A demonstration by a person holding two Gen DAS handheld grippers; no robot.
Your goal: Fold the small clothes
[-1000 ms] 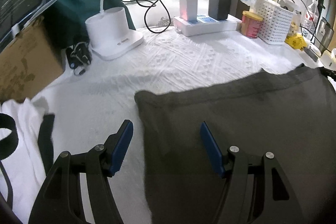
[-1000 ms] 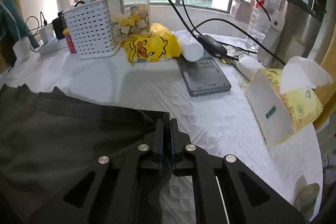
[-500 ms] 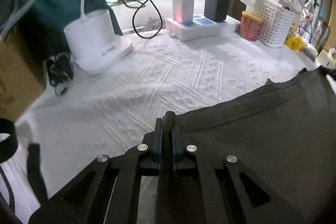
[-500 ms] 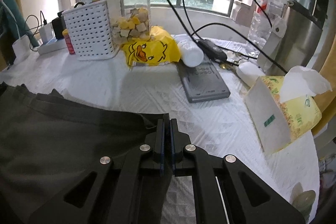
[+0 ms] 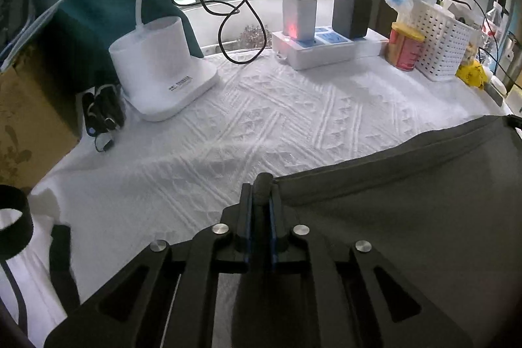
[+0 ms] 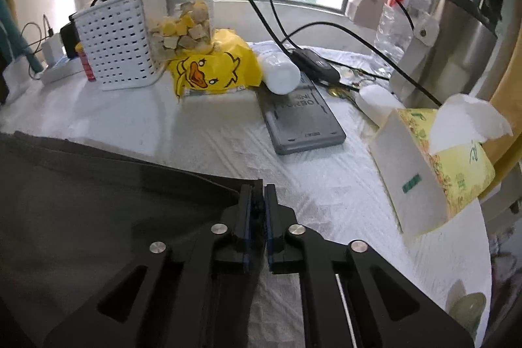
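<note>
Dark garment [image 5: 407, 217]: spread on white tabletop [image 5: 261, 119]. Left gripper [image 5: 260, 204], right gripper [image 6: 257, 207]: pinching far corners, jaws easing open. Risk: corner slipping free mid-fold through loosening pinch.

Counted on the desk [image 5: 293, 119]

One dark garment [image 5: 407, 217], one white perforated basket [image 6: 117, 54], one clear jar [image 6: 182, 5], one yellow duck bag [image 6: 212, 70], one tissue pack [image 6: 434, 172], one grey flat device [image 6: 303, 119], one power strip [image 5: 326, 51] and two chargers are counted, with two grippers.
</note>
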